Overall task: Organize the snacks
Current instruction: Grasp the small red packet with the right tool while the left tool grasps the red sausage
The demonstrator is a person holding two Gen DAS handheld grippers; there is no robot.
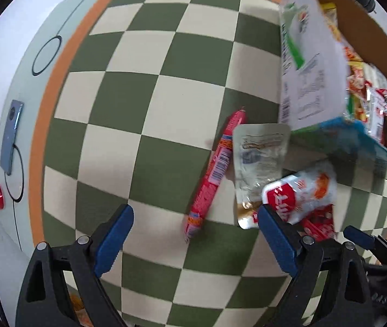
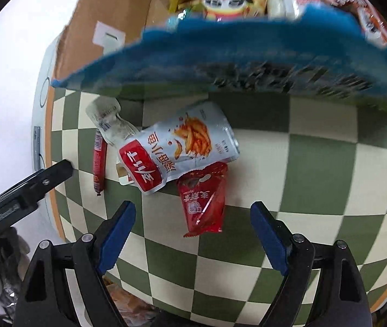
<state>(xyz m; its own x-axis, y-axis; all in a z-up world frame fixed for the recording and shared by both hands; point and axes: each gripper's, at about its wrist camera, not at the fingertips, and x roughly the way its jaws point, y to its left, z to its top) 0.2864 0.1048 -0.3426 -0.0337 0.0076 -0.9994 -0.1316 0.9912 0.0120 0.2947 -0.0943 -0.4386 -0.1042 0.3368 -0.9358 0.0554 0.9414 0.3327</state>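
Just beyond the right hand-held gripper [image 2: 193, 231], red snack packet [image 2: 203, 201].

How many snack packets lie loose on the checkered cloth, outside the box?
4: a red sausage stick leftmost, a clear pouch beside it, a white fish pouch overlapping that, and a red packet partly under it. The box may hide others.

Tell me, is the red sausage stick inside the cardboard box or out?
Out. The red sausage stick lies flat on the checkered mat, beside the cardboard box.
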